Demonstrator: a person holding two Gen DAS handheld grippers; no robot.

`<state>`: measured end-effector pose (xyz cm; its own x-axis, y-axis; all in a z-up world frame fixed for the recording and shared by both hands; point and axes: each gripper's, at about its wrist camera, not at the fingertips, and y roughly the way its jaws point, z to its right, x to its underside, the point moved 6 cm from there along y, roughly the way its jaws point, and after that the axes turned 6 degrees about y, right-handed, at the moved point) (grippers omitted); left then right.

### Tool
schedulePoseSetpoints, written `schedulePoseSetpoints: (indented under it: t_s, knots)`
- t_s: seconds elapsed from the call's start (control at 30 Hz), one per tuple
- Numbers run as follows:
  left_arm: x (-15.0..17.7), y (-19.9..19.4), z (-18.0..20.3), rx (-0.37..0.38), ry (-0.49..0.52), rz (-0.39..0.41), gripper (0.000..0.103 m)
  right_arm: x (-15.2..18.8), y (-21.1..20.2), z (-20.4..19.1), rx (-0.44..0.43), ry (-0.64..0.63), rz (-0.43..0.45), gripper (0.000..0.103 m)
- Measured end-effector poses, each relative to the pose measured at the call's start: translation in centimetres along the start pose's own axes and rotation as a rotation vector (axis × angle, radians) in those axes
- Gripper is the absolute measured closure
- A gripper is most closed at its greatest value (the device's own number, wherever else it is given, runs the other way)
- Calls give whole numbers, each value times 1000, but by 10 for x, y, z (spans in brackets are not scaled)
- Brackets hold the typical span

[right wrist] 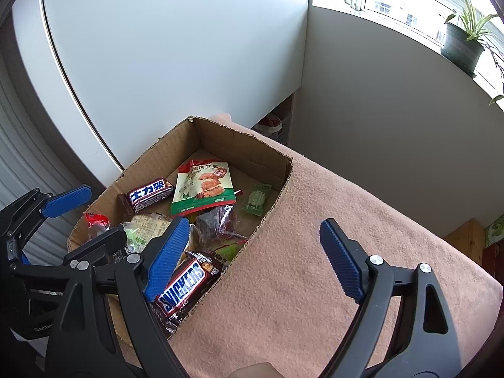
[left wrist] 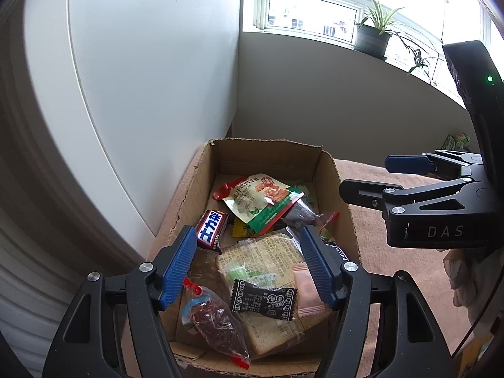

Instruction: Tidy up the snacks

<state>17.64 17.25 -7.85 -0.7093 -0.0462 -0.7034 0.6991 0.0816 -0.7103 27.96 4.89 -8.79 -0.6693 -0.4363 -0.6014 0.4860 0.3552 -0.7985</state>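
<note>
We look down into an open cardboard box [left wrist: 201, 189] standing on a pink cloth [right wrist: 346, 220], close to a white cabinet [left wrist: 141, 78]. The snacks lie loose inside the box: a green-and-red pouch [left wrist: 264, 201] toward the far side, a dark bar with white characters [left wrist: 211, 230] at the left wall, wrapped bread [left wrist: 267, 252] in the middle, a small black packet [left wrist: 264, 299] upon it, and a Snickers bar [right wrist: 186, 283] at the near right edge. The left gripper [left wrist: 249, 264] hangs over the box with its jaws apart, holding nothing (the blue pads clear the bread). The right gripper [right wrist: 255, 255] likewise stands wide and empty, straddling the box's right wall. A potted plant [left wrist: 375, 31] occupies the windowsill.
</note>
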Motion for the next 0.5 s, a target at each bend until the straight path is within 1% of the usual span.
schedulePoseSetpoints:
  t_s: [0.3, 0.5]
  knots:
    - [8, -23, 4, -3, -8, 33, 35, 21, -29, -5, -15, 9, 37, 16]
    - [19, -41, 9, -23, 2, 60, 35, 44, -45, -11, 2, -10, 67, 16]
